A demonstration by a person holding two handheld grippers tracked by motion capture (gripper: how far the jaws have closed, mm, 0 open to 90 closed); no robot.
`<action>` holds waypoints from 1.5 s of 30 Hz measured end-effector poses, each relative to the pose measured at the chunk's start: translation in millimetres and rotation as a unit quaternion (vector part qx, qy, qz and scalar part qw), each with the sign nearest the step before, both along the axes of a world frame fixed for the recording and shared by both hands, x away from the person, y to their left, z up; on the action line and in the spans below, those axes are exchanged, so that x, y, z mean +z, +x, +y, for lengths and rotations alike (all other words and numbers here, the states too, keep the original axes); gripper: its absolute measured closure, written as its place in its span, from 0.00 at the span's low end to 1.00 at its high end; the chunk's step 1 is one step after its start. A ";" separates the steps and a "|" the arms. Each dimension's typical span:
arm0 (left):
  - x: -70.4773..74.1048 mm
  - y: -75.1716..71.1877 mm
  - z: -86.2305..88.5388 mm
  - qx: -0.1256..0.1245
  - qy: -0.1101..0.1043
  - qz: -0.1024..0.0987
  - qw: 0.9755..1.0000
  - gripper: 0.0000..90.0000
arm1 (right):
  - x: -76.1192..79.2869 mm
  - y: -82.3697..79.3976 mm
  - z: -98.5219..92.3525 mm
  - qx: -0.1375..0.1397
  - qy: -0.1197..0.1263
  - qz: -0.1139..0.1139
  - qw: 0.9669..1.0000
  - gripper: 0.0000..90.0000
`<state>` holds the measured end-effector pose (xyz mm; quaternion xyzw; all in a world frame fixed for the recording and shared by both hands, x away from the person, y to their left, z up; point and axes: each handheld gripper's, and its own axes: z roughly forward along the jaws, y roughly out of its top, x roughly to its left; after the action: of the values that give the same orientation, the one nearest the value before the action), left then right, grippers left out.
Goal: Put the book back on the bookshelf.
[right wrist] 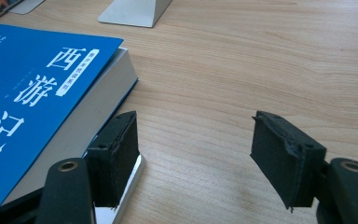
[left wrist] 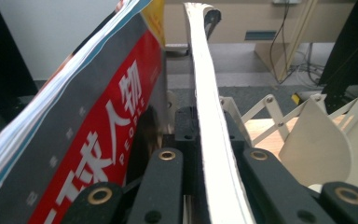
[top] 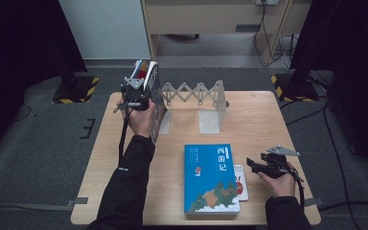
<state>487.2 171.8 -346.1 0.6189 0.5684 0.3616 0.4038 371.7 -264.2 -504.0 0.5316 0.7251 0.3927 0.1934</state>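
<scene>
My left gripper [top: 141,86] stands at the left end of the folding metal book rack [top: 196,93], shut on a thin white-edged magazine [left wrist: 213,116] that it holds upright by the edge. A second magazine with a red and grey cover [left wrist: 107,135] leans just to its left. A thick blue book [top: 211,177] lies flat near the table's front edge. My right gripper [top: 255,165] hovers low just right of that book, open with nothing between its jaws [right wrist: 193,140]. Its left jaw sits over a small white booklet [right wrist: 121,205] tucked against the book.
The rack's light metal end plates [top: 211,117] stand on the wooden table [top: 258,120] behind the blue book. Bare wood lies right of the rack and ahead of my right gripper. Black stands with striped bases [top: 287,86] flank the table on the floor.
</scene>
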 end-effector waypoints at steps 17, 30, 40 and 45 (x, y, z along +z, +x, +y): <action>-0.9 -8.7 8.5 -0.002 -0.008 0.004 1.000 0.80 | 0.2 -0.5 0.9 -0.001 0.000 -0.001 1.000 0.35; 1.9 -41.8 15.3 -0.047 -0.051 -0.038 0.997 0.55 | 0.8 -1.0 0.3 -0.002 -0.003 -0.003 1.000 0.35; 4.1 -72.2 31.7 -0.094 -0.080 -0.061 0.990 0.44 | 0.4 -0.9 0.3 -0.002 -0.005 -0.003 1.000 0.34; 1.4 -90.5 40.3 -0.116 -0.070 -0.064 0.989 0.42 | 0.3 -1.1 0.6 -0.003 -0.006 -0.005 1.000 0.33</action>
<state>396.7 212.1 -344.7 0.6263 0.4896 0.3106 0.5211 370.5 -263.6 -503.7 0.5304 0.7253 0.3900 0.2010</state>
